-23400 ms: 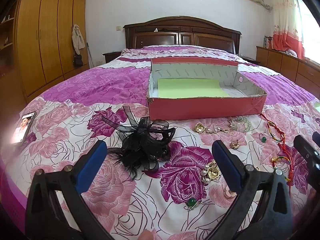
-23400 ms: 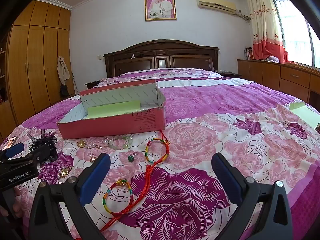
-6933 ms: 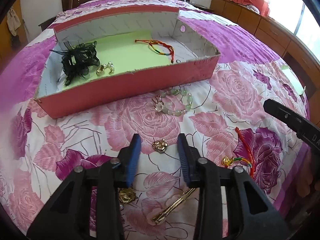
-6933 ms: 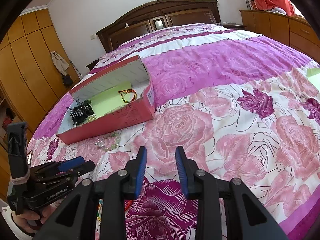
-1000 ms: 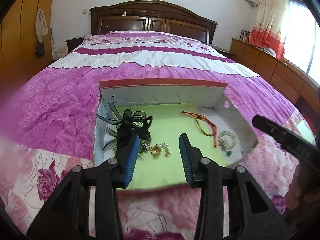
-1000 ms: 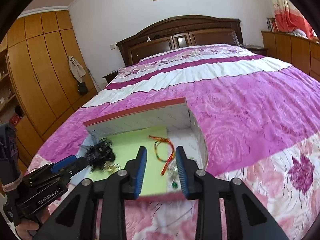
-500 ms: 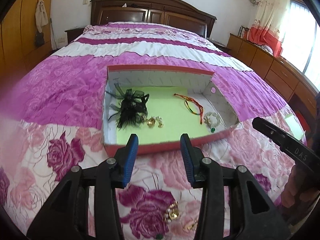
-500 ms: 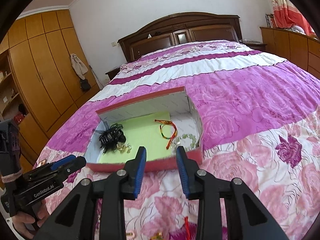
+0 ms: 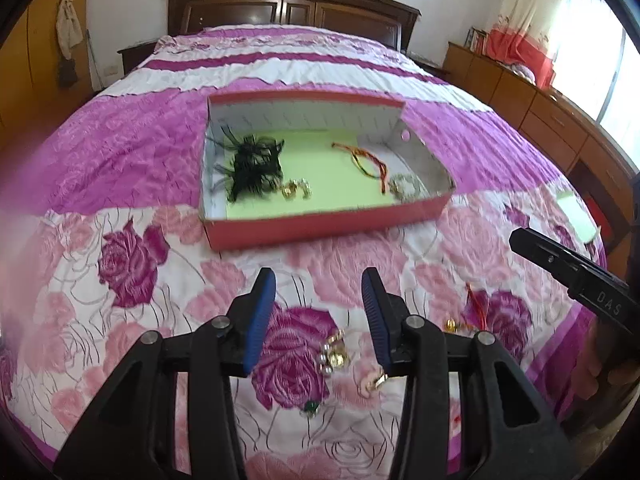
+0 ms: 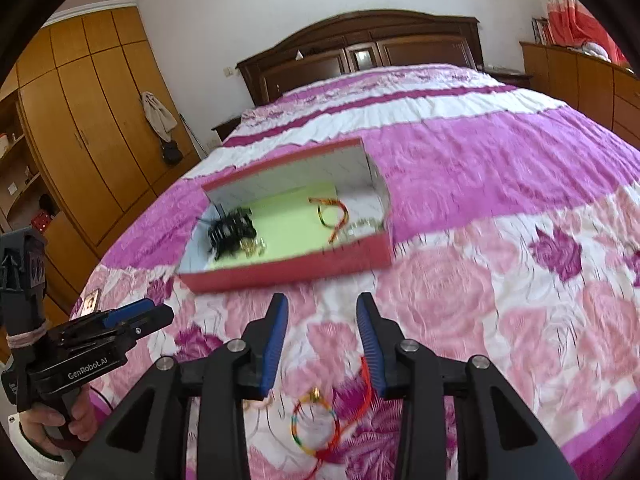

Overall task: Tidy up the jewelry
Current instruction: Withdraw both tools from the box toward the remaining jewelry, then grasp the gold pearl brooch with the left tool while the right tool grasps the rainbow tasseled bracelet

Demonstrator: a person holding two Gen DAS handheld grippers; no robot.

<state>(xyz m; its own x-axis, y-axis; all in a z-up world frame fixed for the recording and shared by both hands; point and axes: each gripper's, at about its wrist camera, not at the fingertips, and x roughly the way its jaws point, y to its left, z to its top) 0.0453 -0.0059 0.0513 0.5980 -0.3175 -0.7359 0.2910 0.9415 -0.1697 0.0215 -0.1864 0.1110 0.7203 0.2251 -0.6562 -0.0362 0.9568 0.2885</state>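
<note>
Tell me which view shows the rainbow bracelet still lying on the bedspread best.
The right wrist view: the rainbow bracelet lies whole on the bedspread just under the open right gripper, though blurred. The left wrist view shows only its red cord and a gold bit beside the left gripper's arm.

On the bed (image 9: pixel 120 152) the box (image 9: pixel 320 224) sits at twelve o'clock; inside, a hair bow (image 9: pixel 252 164) at nine, a cord bracelet (image 9: pixel 368 162) at three. Loose brooches (image 9: pixel 334 354) lie at six.

Floral bedspread (image 9: pixel 132 152), dark headboard (image 9: pixel 292 0), wooden wardrobe (image 10: pixel 92 128)
</note>
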